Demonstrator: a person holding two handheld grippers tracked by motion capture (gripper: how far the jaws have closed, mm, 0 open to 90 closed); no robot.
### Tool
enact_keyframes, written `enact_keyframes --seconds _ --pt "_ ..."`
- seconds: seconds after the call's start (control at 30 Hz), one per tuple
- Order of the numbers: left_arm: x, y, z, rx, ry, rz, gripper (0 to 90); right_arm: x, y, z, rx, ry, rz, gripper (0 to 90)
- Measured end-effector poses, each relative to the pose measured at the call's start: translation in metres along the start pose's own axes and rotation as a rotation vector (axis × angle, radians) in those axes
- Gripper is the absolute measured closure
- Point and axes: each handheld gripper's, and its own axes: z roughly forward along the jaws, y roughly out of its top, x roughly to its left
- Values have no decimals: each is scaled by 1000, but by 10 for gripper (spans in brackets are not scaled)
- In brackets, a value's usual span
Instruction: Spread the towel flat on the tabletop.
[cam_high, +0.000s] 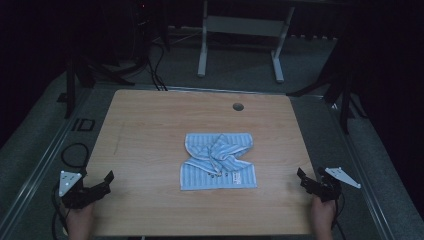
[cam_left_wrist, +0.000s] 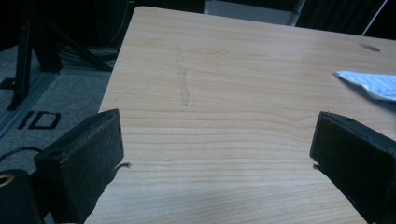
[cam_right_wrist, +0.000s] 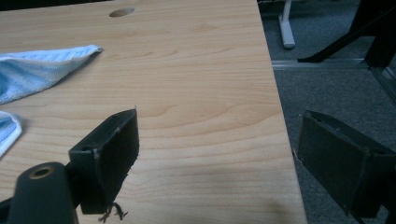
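A light blue striped towel (cam_high: 218, 161) lies crumpled in the middle of the wooden table (cam_high: 150, 125), its upper part bunched over a flatter lower part. My left gripper (cam_high: 97, 186) rests at the table's front left corner, open and holding nothing. In the left gripper view its jaws (cam_left_wrist: 215, 149) stand wide apart over bare wood, with a towel corner (cam_left_wrist: 369, 85) far off to the right. My right gripper (cam_high: 311, 181) sits at the table's front right edge, open. Between its spread jaws (cam_right_wrist: 217, 149) is only the table edge, and the towel (cam_right_wrist: 37, 70) lies to the left.
A round cable hole (cam_high: 238, 106) is near the table's far edge. Beyond the table stands a white desk frame (cam_high: 240, 40) on grey carpet. Black stand legs (cam_high: 85, 75) flank both sides, and a metal rail (cam_high: 45, 165) runs along the left.
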Motion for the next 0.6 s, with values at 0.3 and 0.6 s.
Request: enact_keyframes --seconds 0.3,0.6 --pt "1 -5 3 58 -55 -6 26 -1 1 2 27 47 12 132" --pt "1 1 6 151 -121 24 26 1 2 7 95 128 10 137"
